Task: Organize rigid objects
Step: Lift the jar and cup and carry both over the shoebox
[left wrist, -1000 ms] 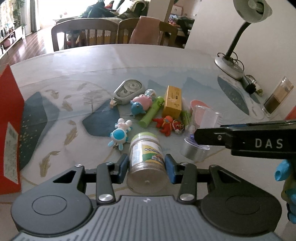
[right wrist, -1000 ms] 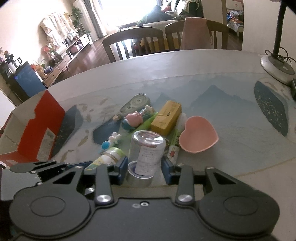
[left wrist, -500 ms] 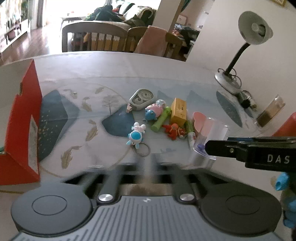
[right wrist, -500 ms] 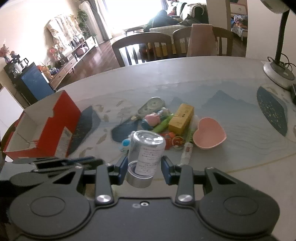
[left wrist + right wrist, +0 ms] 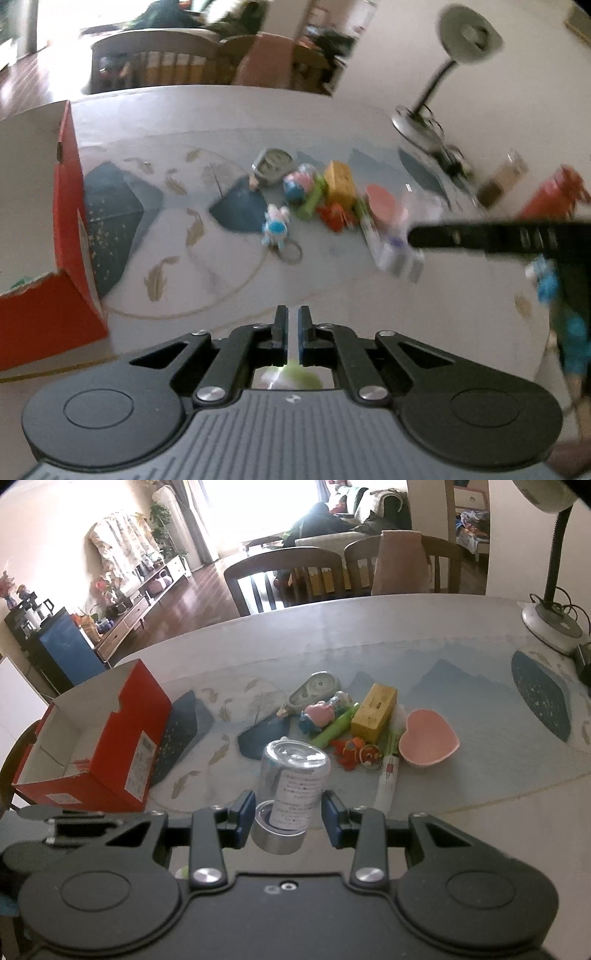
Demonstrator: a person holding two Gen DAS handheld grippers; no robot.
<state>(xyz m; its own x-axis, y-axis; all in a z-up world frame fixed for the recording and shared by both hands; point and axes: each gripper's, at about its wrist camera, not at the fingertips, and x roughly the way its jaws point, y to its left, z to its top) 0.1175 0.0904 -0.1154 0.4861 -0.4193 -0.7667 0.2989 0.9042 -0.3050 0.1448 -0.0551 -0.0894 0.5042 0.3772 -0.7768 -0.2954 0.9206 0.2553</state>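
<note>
My right gripper (image 5: 289, 814) is shut on a clear jar with a silver lid (image 5: 291, 786) and holds it above the table. My left gripper (image 5: 293, 334) is almost shut, with nothing between its fingertips; a green-and-white thing (image 5: 291, 376), maybe the green-lidded jar, shows behind the fingers near the gripper body. A red open box (image 5: 92, 746) stands at the left; it also shows in the left wrist view (image 5: 40, 258). A pile of small toys (image 5: 343, 723) lies mid-table: a tape dispenser (image 5: 314, 690), a yellow box (image 5: 375, 712), a pink heart dish (image 5: 428, 742), a blue keyring figure (image 5: 275, 227).
A desk lamp (image 5: 552, 620) stands at the table's far right edge. Chairs (image 5: 284, 579) stand behind the table. The right gripper's arm (image 5: 498, 238) crosses the right side of the left wrist view. The left wrist view is motion-blurred.
Both grippers rose and pulled back from the pile. The right gripper lifted the clear jar. The green-lidded jar left the left gripper's fingertips and its fingers closed together.
</note>
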